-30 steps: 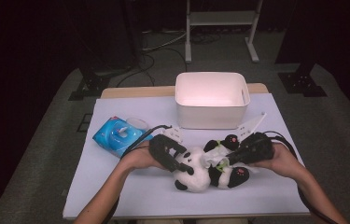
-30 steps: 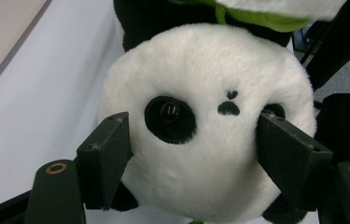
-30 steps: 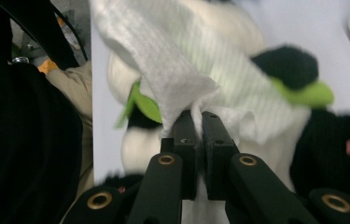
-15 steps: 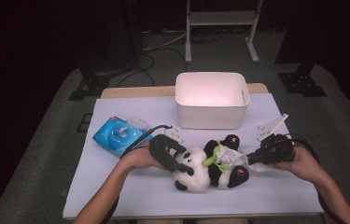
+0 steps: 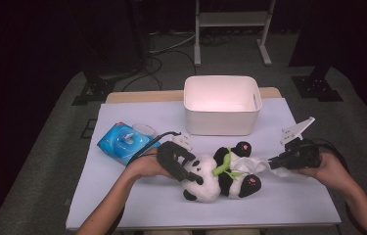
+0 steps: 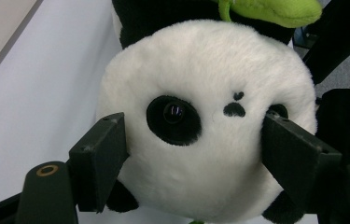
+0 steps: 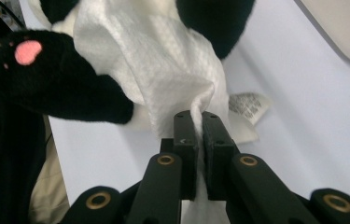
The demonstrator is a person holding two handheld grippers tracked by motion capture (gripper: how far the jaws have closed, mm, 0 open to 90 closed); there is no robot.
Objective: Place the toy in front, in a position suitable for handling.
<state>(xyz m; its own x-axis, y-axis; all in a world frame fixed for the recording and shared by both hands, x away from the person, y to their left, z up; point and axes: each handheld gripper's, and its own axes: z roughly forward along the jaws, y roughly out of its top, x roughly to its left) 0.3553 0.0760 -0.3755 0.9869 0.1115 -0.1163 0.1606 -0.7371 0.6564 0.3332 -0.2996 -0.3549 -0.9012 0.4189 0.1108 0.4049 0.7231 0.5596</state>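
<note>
Left gripper [image 6: 196,154] clamps the plush panda [image 5: 217,176] by its head, jaws just easing wider. Right gripper [image 7: 197,116] is pinched tight on the white wipe [image 7: 163,65]. Wipe is thin, limp, likely tear-prone; grip its edge, pull slowly.

Left tongs [image 5: 196,175] jaws spread, just been opening; right tongs [image 5: 272,160] clamped tight, forearms angled inward.

White bin [image 5: 221,105] blocks far side (wipes pack [image 5: 125,142] left); near table edge [image 5: 137,210] free.
</note>
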